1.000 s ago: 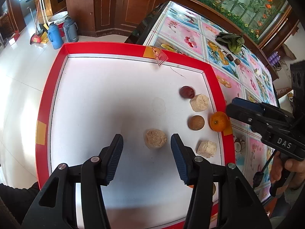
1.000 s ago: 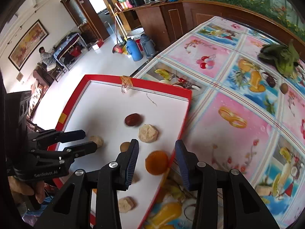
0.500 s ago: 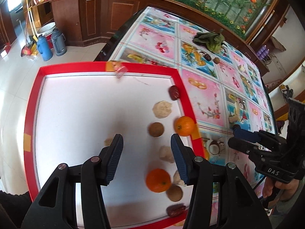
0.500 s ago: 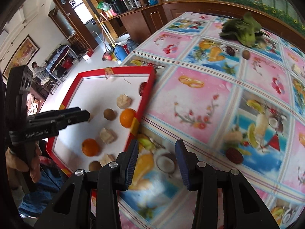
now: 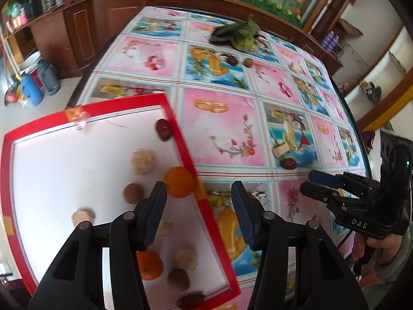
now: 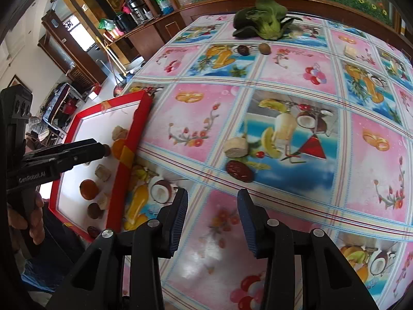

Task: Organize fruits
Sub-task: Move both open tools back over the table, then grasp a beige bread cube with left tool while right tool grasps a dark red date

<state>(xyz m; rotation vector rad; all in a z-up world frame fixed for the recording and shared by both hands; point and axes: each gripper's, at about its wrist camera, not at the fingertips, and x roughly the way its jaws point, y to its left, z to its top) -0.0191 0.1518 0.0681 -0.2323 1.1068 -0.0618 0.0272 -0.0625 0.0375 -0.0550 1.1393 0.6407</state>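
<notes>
A red-rimmed white tray (image 5: 188, 155) holds two oranges (image 5: 179, 185), brown round fruits (image 5: 133, 193), beige lumps (image 5: 142, 160) and dark red dates (image 5: 164, 133). My left gripper (image 5: 198, 214) is open and empty, above the tray's right rim. My right gripper (image 6: 213, 222) is open and empty too, over the patterned tablecloth (image 6: 201, 108) to the right of the tray (image 6: 134, 139). Ahead of it on the cloth lie a loose date (image 6: 238, 171) and a beige chunk (image 6: 236, 149). Each gripper appears in the other's view: the right gripper (image 5: 309, 183) and the left gripper (image 6: 100, 148).
At the table's far end lies a green leafy vegetable (image 6: 260, 23), with another date (image 6: 243, 49), a brown round fruit (image 6: 264, 48) and a beige chunk (image 6: 351, 51) near it. Wooden cabinets (image 5: 85, 25) stand beyond the table. A hand (image 6: 33, 222) holds the left gripper.
Both grippers have moved right: the left from the middle of the tray to its right rim, the right from the tray's edge out over the tablecloth. Both have stayed open and empty.
</notes>
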